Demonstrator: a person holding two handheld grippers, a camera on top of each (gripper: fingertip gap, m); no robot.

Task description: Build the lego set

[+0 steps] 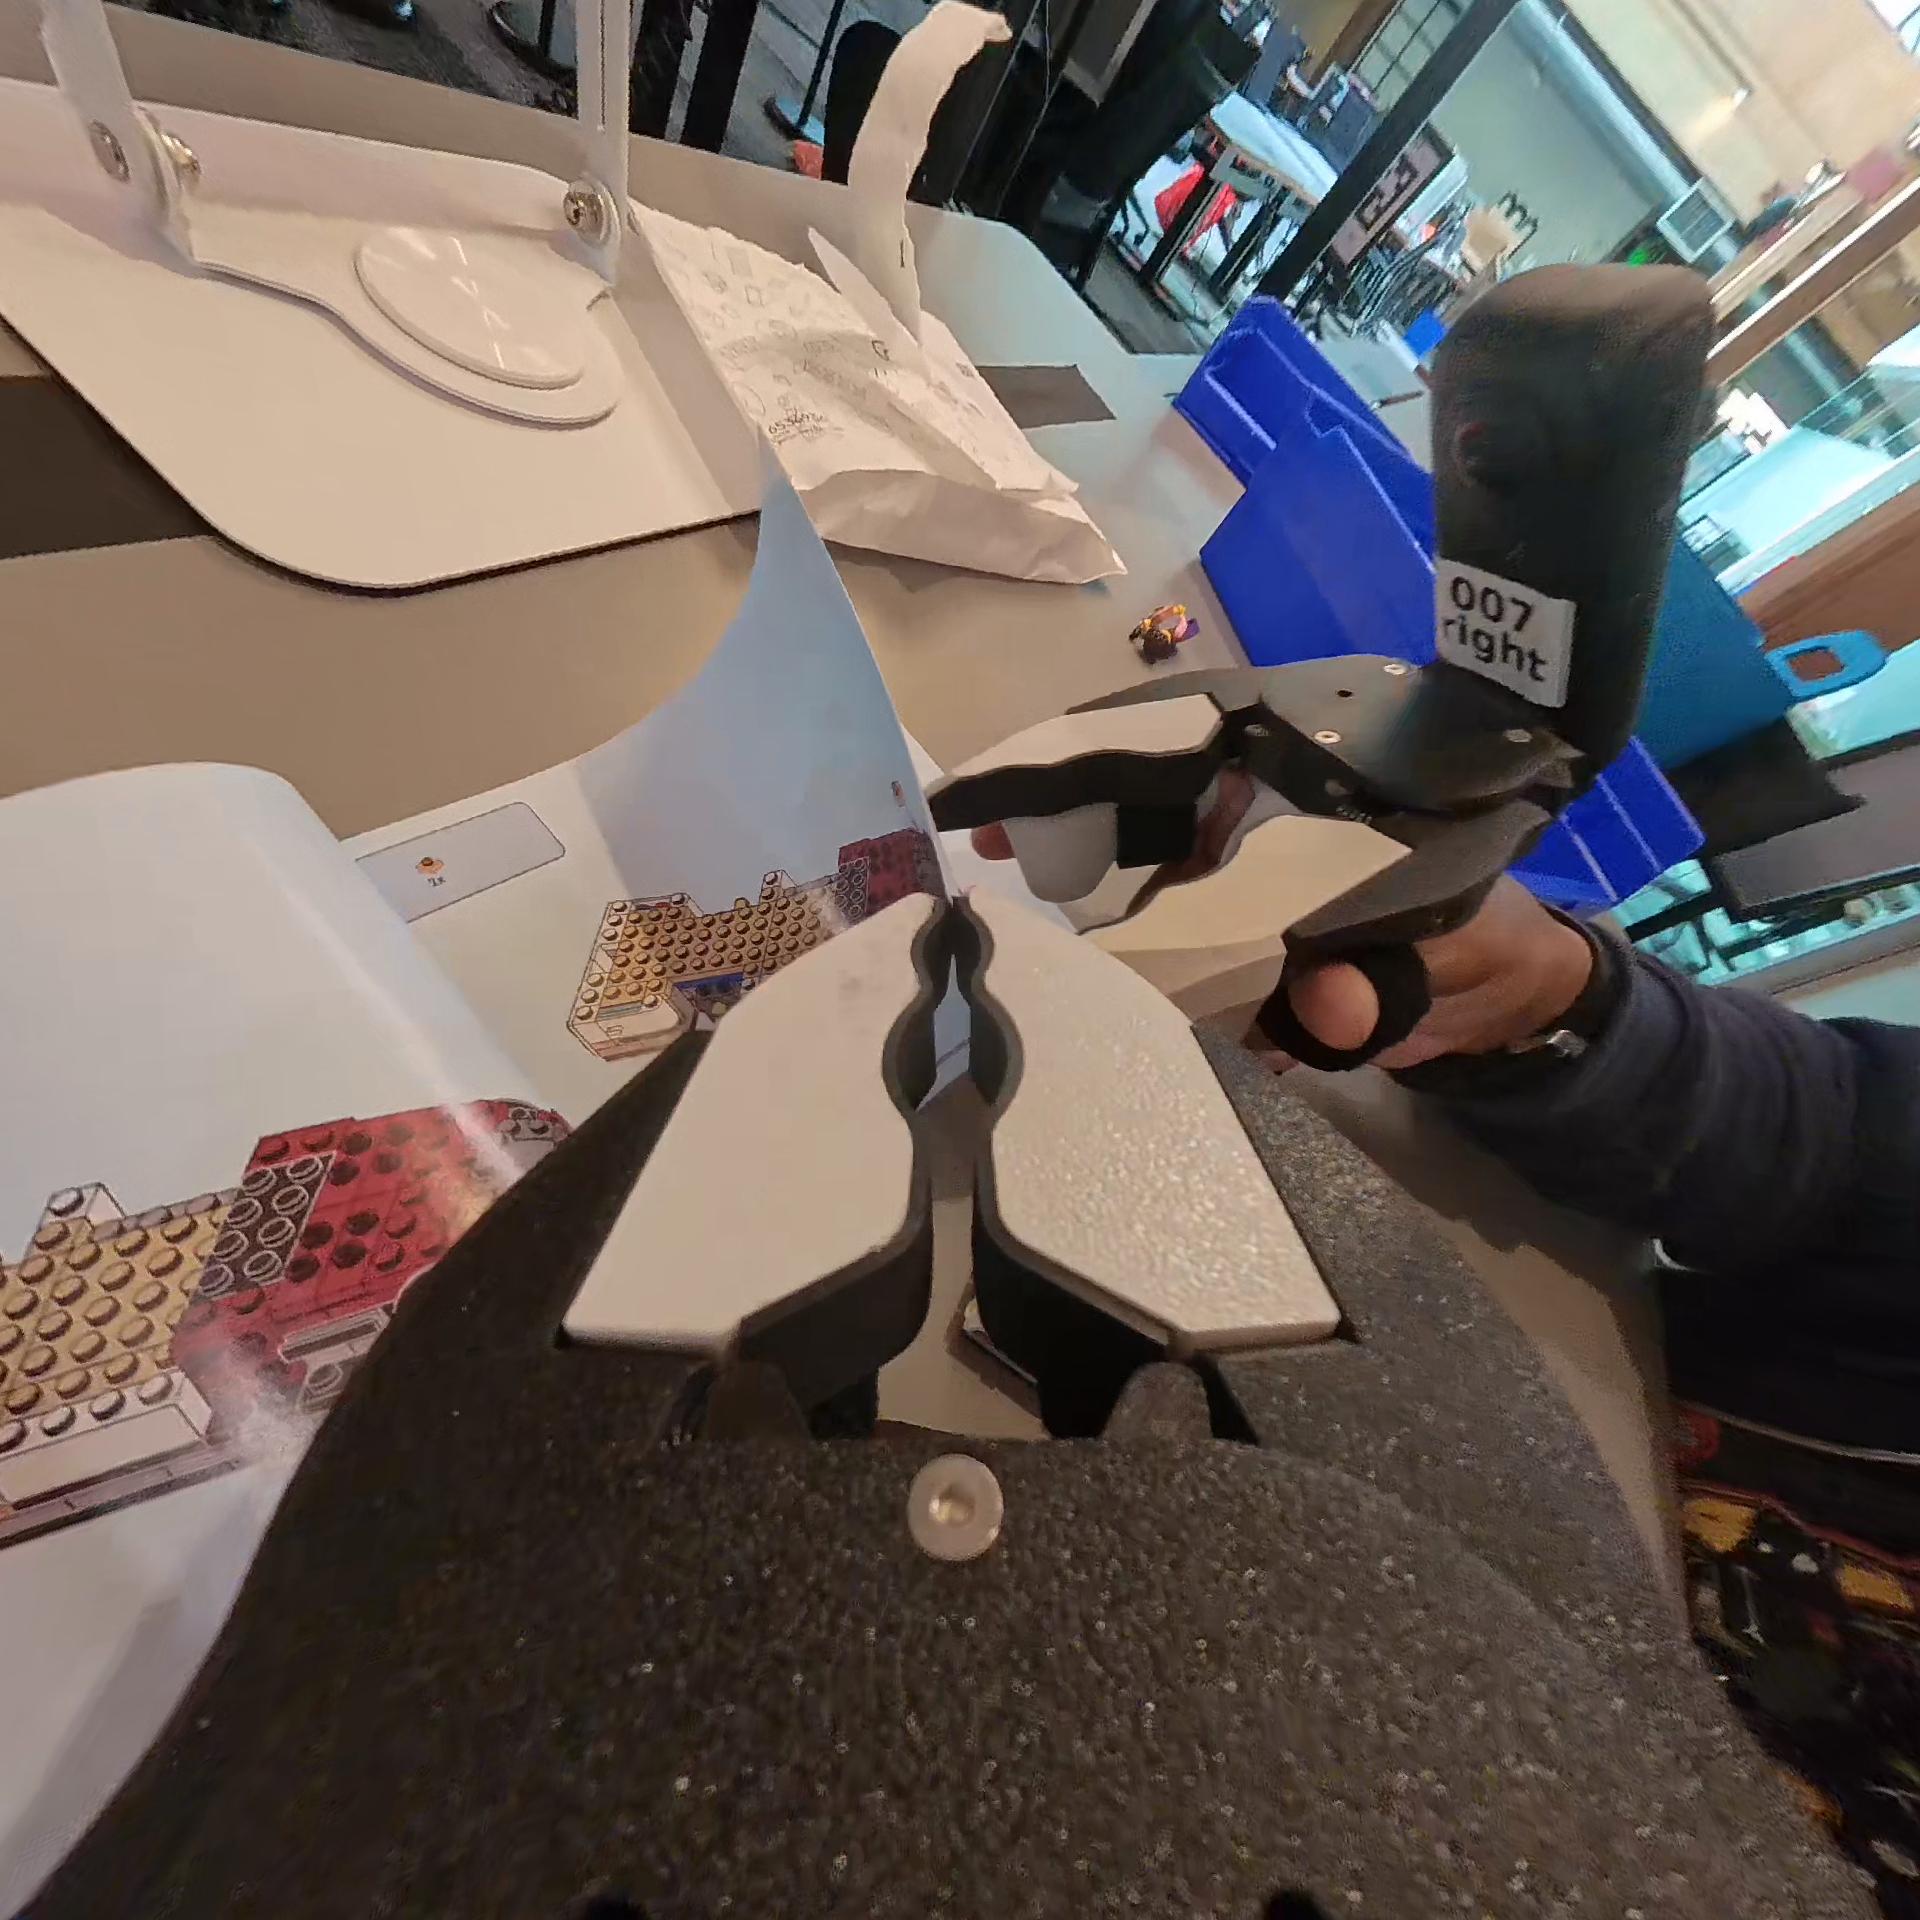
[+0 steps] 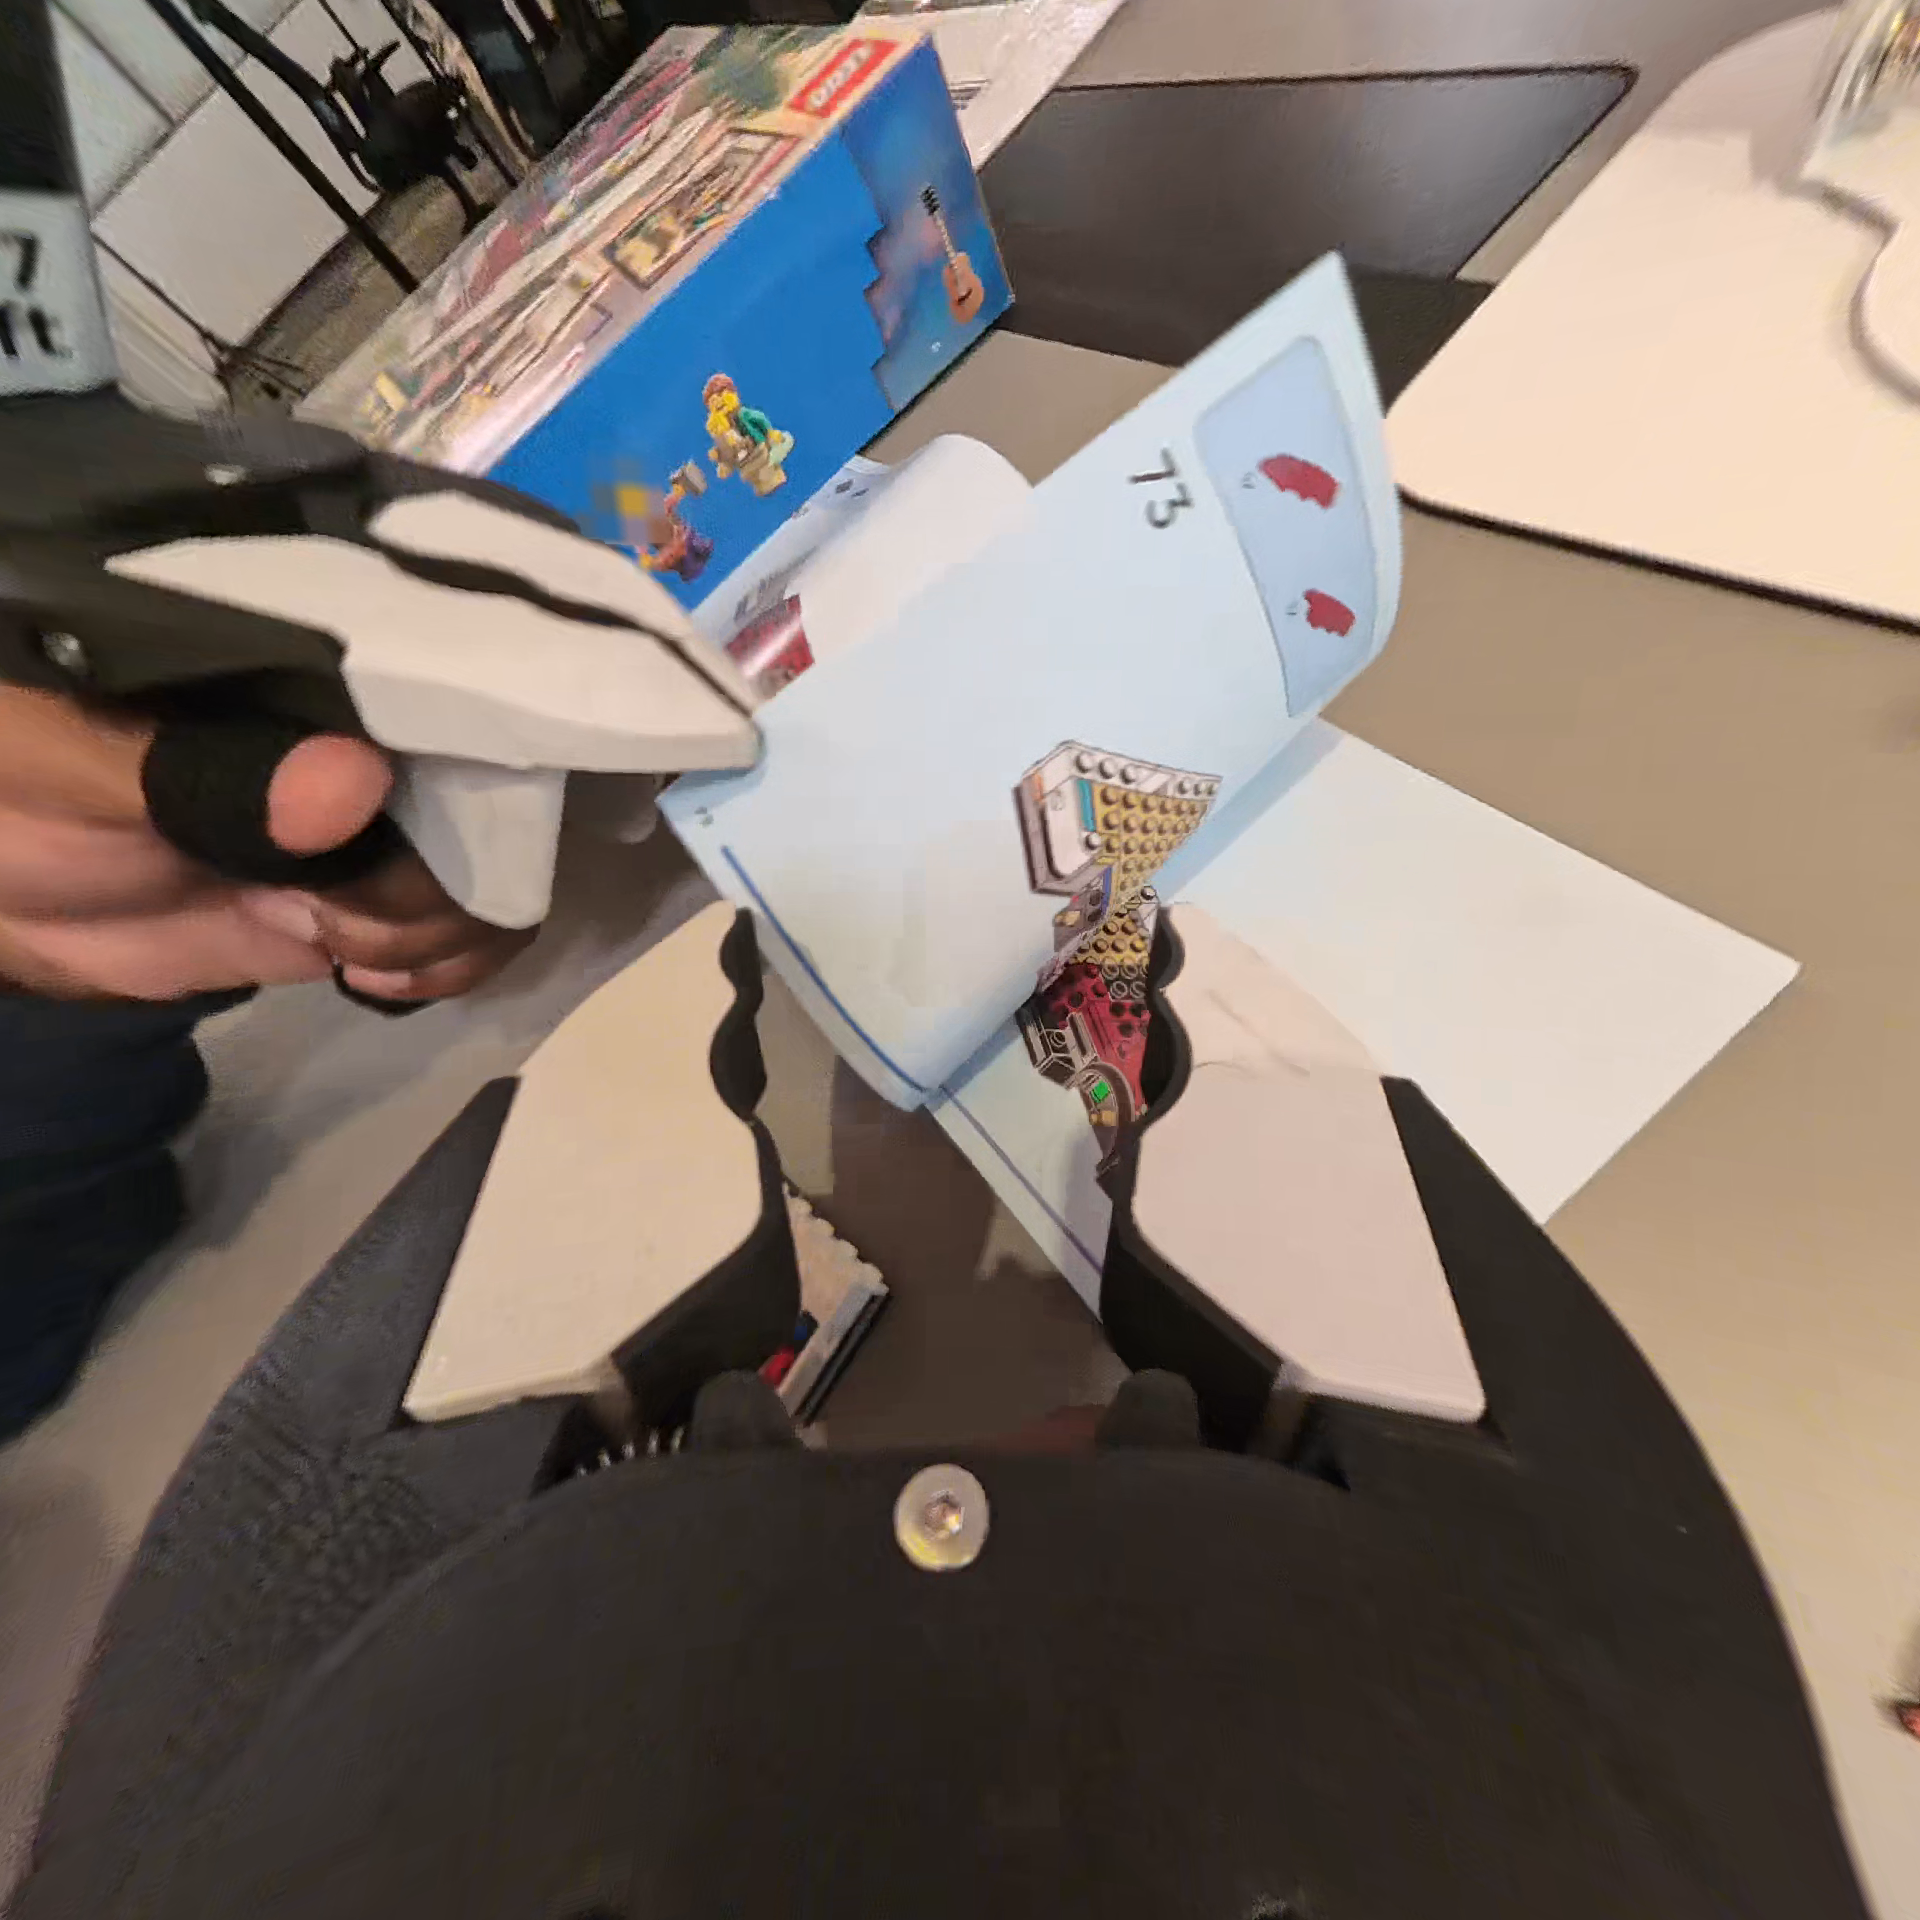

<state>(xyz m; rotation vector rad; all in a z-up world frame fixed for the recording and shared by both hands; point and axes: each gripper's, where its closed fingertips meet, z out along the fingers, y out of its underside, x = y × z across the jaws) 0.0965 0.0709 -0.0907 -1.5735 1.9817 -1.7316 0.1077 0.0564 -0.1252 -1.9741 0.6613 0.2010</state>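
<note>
On the table (image 2: 1558, 665) an instruction booklet (image 2: 1455, 997) lay open. One pale blue page (image 1: 790, 707) stood upright, its corner pinched in the left gripper (image 1: 951, 920), jaws closed. The right gripper (image 2: 951, 997), jaws wide and holding nothing, faced that page from the other side.

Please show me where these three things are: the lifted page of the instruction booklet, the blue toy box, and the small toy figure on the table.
lifted page (image 2: 935, 748): right wrist view, on its pale blue middle.
blue toy box (image 2: 821, 270): right wrist view, on its blue side.
small toy figure (image 1: 1166, 632): left wrist view, on its body.
</note>
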